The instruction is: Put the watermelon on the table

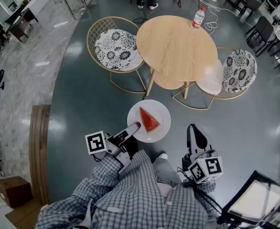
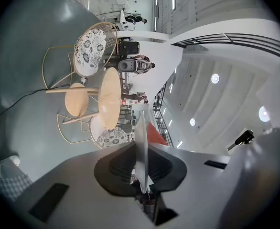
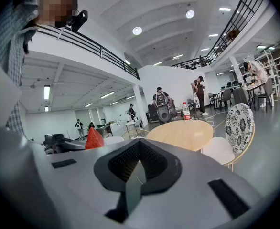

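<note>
A red watermelon wedge (image 1: 149, 119) lies on a white plate (image 1: 159, 130) held out above the grey floor, short of the round wooden table (image 1: 178, 46). My left gripper (image 1: 132, 128) is shut on the plate's near left edge. In the left gripper view the plate (image 2: 141, 142) shows edge-on between the jaws, with the watermelon (image 2: 157, 133) behind it. My right gripper (image 1: 195, 130) hangs to the right of the plate, shut and holding nothing. The right gripper view shows its gripper (image 3: 137, 173), the watermelon (image 3: 94, 140) at the left and the table (image 3: 180, 133) ahead.
A water bottle (image 1: 198, 18) stands at the table's far edge. Wire chairs with patterned cushions flank the table at left (image 1: 116, 49) and right (image 1: 239, 70), with a white seat (image 1: 210, 82) between. People and desks stand in the background.
</note>
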Motion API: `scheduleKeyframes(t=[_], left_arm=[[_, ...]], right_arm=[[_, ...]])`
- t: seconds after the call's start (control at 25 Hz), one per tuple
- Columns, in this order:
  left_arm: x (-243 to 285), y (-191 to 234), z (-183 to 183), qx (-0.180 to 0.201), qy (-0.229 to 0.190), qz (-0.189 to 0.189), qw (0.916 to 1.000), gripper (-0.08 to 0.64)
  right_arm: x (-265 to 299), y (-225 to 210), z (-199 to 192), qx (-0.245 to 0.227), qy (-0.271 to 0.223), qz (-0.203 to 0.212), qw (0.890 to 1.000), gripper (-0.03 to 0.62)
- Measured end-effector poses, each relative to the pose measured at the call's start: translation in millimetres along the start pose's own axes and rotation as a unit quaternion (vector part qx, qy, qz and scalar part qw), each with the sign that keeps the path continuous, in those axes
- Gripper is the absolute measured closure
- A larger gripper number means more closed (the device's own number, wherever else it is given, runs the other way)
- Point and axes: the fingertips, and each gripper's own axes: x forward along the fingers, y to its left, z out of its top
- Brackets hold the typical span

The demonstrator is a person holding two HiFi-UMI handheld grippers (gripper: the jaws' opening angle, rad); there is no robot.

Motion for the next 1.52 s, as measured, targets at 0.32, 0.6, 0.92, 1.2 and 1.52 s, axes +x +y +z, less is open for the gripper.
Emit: scheduleKeyframes(t=[0.32,0.6,0.92,1.2,1.52], left_arm=[[-6,-4,-3,0.002,0.003,-0.004,1.0000,0.523],[-13,-6,0,0.007,0.013,-0.004,0.9999,0.523],[-28,-9,3,0.027,0.017,-0.007,0.9995,0.523],[-58,-10,6,0.023,0.013,-0.009,0.9996,0.523],[-61,-5,3,0.015,0.029,-0.011,0.9994,0.523]], right_arm=[[-6,10,1,-0.006,-0.002,0.002,1.000,0.586],[-10,18,-5,0.048,0.003,-0.014,0.999,0.586],[-2,58,-28,0.245,0.006,0.025,0.969,0.583],[9,105,-51,0.306,0.028,0.057,0.950,0.483],[8,123,-58,0.295,0.041,0.067,0.952,0.485]])
